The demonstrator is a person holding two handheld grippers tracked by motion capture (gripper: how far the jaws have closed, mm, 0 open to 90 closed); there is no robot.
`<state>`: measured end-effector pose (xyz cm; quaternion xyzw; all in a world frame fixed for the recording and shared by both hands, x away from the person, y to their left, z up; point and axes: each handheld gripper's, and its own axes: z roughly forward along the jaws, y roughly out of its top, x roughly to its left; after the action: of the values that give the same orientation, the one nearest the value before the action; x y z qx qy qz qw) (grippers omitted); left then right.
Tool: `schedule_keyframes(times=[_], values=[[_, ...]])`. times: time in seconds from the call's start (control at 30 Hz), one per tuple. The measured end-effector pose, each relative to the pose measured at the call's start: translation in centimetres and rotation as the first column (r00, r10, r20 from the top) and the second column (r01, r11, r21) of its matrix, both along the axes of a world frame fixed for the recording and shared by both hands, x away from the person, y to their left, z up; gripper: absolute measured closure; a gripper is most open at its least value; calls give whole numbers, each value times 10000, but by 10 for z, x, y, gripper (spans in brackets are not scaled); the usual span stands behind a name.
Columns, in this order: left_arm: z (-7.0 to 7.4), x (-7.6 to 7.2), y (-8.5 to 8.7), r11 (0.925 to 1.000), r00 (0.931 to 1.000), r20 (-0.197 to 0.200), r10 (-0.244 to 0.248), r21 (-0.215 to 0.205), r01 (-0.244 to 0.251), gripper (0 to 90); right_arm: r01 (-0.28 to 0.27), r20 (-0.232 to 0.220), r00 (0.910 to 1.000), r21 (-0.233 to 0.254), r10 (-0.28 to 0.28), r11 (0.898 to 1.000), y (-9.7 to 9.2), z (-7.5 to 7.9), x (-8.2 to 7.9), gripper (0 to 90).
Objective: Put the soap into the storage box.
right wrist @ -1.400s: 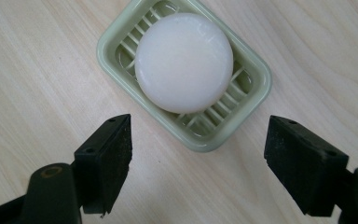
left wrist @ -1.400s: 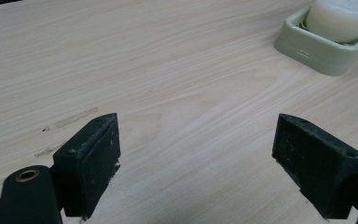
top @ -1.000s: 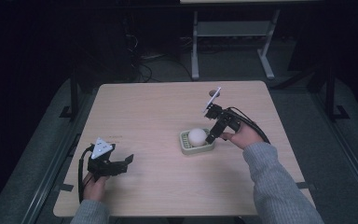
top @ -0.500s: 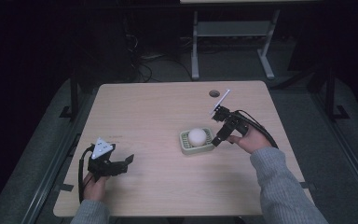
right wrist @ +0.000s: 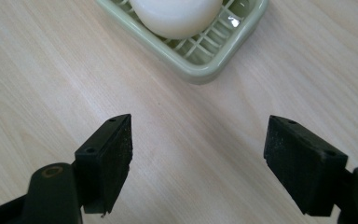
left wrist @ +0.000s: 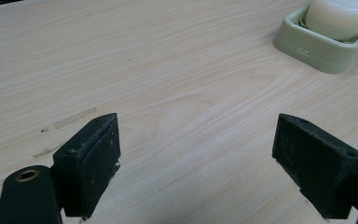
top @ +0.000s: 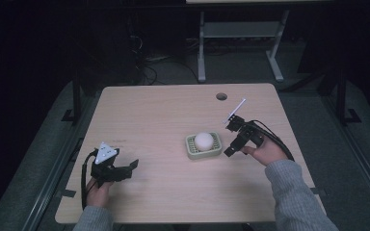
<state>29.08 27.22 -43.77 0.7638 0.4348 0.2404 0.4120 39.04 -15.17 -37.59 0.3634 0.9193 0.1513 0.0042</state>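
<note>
High view first: the pale wooden table (top: 164, 110) carries a green soap dish (top: 204, 146) a little right of its centre, and a round white soap bar (top: 203, 140) sits in the dish. The right gripper (top: 231, 139) lies just beside the dish at its 3 o'clock side, its black jaws pointing toward the dish but not touching it — bare tabletop shows between them. The right hand (top: 266, 153) holds that gripper from behind, a grey sleeve running off toward 5 o'clock, and a cable loops around the hand.

Right gripper view looks along the two jaws, which stand wide apart with nothing between them but wood grain. The soap dish (right wrist: 186, 35) lies at 12 o'clock in that view, near the jaw tips yet apart from them; its slatted floor is visible under the soap bar (right wrist: 175, 16), which rests in the middle of it.

Down at the table's 7 o'clock corner the left gripper (top: 134, 166) rests low over the wood, well apart from the dish, held by the left hand (top: 98, 192). Its grey three-cornered plate faces up. Left gripper view shows its jaws spread just as wide and gripping nothing — the soap dish (left wrist: 324, 44) stands far off at 1 o'clock, with the soap bar (left wrist: 338, 16) in it.
</note>
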Motion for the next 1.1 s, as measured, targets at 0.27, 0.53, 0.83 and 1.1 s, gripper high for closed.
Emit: schedule_keyframes(times=[0.27, 0.53, 0.83, 1.1], values=[[0, 0, 0, 10000, 10000, -6, -19, 56, 19, 148, 141, -32, 9999, 101, -141, 9998, -10, -5, -8, 235], [0, 0, 0, 10000, 10000, 4, -15, 67, 15, 149, 265, -15, 9996, 231, -264, 9994, -23, -11, -17, 235], [0, 0, 0, 10000, 10000, -9, 0, 81, 0, 148, 526, -13, 9986, 328, -526, 9981, -38, -18, -28, 236], [-1, 0, -1, 10000, 10000, 13, -13, 72, 12, 149, 712, -11, 9975, 534, -713, 9960, -47, -24, -37, 236]])
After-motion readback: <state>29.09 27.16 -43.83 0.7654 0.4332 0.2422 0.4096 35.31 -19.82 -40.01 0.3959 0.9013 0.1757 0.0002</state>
